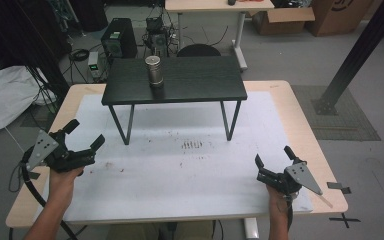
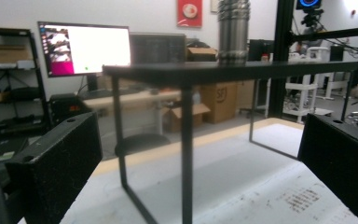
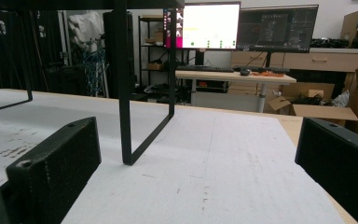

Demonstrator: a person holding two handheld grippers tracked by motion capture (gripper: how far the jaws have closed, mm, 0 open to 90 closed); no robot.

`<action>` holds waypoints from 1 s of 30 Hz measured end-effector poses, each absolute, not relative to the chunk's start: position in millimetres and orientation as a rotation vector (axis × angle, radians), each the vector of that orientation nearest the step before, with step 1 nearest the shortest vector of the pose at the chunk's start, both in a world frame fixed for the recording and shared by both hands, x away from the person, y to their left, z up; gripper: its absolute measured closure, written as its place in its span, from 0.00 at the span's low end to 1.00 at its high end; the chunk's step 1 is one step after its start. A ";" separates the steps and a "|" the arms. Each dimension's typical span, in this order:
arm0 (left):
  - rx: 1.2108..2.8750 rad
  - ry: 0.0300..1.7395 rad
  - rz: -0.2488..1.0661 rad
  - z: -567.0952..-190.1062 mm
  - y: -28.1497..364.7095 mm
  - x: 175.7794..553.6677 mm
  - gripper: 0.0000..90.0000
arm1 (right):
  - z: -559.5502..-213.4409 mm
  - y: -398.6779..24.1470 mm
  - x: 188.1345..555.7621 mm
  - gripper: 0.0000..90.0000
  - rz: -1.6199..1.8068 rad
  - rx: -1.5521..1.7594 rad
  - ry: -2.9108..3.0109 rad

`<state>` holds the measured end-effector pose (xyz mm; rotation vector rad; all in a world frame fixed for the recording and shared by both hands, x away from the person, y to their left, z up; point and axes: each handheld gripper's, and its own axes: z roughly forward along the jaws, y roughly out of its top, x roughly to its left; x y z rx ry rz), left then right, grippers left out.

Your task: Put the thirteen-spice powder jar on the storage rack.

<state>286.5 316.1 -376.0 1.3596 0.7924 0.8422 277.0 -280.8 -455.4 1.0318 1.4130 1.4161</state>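
High view: left gripper (image 1: pixel 85 134) is hovering over the near-left of the white mat (image 1: pixel 180 165), jaws spread wide, holding nothing. Right gripper (image 1: pixel 272 159) is sitting near the mat's right-front corner, jaws also apart and empty. Steel can (image 1: pixel 154 70) is standing upright on the black stand (image 1: pixel 175 80), left of centre, well apart from both grippers, farther back and higher up.

Left gripper view: jaws are gaping at both edges. Can (image 2: pixel 233 30) is showing on the stand top (image 2: pixel 223 70), above and beyond the gap, right of centre.

Right gripper view: jaws are standing open over bare mat (image 3: pixel 205 163). Stand leg (image 3: pixel 123 93) is rising ahead, left of centre, between the jaws but farther off.
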 end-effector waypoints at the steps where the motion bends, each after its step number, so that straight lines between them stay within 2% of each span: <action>1: 1.368 0.799 0.849 -379.1 319.2 284.8 0.00 | -455.3 -280.8 277.1 0.00 1.416 1.032 1.413; 11: 1.375 0.842 0.871 -398.0 336.0 275.3 0.00 | -455.2 -280.7 277.4 0.00 1.415 1.036 1.416; 30: 1.425 0.890 0.829 -442.9 329.7 273.4 0.00 | -455.1 -280.4 277.9 0.00 1.409 1.034 1.422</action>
